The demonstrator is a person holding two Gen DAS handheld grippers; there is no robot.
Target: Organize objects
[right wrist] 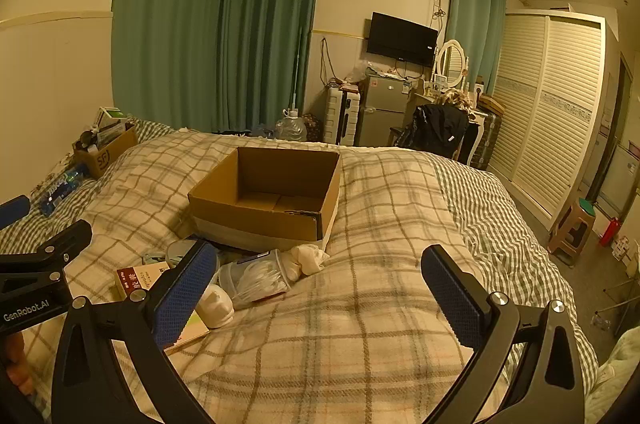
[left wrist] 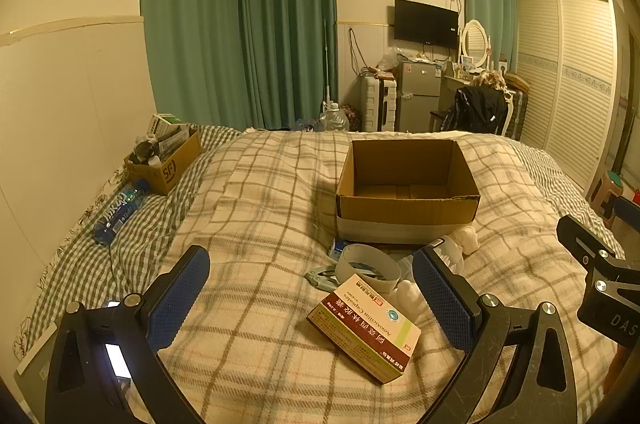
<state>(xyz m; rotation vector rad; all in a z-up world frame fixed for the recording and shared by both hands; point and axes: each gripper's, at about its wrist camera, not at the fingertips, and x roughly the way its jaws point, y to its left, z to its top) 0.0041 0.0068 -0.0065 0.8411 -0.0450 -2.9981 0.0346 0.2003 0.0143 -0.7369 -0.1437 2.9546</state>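
**Both grippers wide, nothing held, clutter in front of carton**

I've got my left gripper (left wrist: 310,298) spread wide over the plaid quilt (left wrist: 248,208), holding nothing. The flat rectangular medicine box (left wrist: 366,328), glossy card, lies between its blue textured pads (left wrist: 180,298), nearer the right one, long axis slanting from far-left to near-right, touching neither pad. Just beyond it: a white cylindrical tub (left wrist: 368,266) on its side, mouth toward me.

My right gripper (right wrist: 320,292) is also wide open and empty, over bare quilt. The pile sits by its left finger: a clear plastic container (right wrist: 256,278) lying down, crumpled white cloth (right wrist: 308,258), a small white bottle (right wrist: 216,304).

The open brown corrugated cardboard box (right wrist: 268,196) sits mid-bed, upright, just behind the pile.
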